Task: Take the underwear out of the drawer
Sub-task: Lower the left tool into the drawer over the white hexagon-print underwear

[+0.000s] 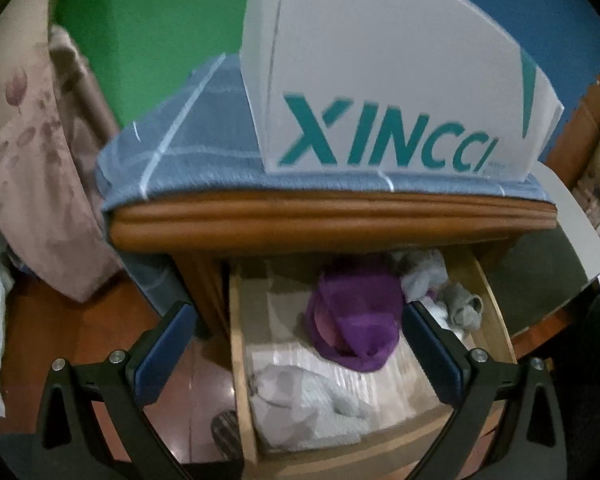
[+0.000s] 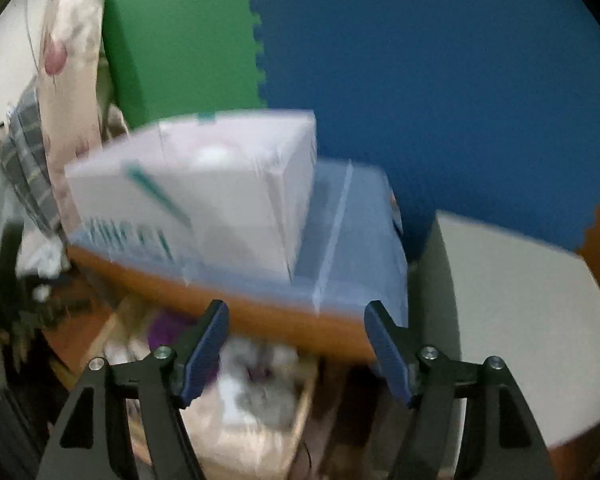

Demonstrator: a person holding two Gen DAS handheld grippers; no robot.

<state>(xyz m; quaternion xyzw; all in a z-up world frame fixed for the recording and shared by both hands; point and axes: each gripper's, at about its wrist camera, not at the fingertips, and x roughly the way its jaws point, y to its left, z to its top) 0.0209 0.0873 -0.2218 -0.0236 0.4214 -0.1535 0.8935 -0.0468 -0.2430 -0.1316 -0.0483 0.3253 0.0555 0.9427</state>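
Observation:
The wooden drawer (image 1: 238, 344) of a nightstand stands pulled open below me. Inside lie a purple garment (image 1: 356, 320), a pale grey-white garment (image 1: 308, 404) at the front, and small grey and white pieces (image 1: 460, 304) at the back right. My left gripper (image 1: 298, 320) is open and empty above the drawer, its jaws wide on either side of the purple garment. In the blurred right wrist view the drawer (image 2: 304, 400) shows with pale cloth (image 2: 256, 396) and a bit of purple (image 2: 164, 328). My right gripper (image 2: 296, 316) is open and empty above the drawer's right part.
A white box with teal lettering (image 1: 380, 112) stands on a blue checked cloth (image 1: 188, 148) on the nightstand top (image 1: 320, 220). A floral pillow (image 1: 32, 160) is at left. A white board (image 2: 520, 320) leans at right. Green and blue foam mats (image 2: 420, 60) form the back wall.

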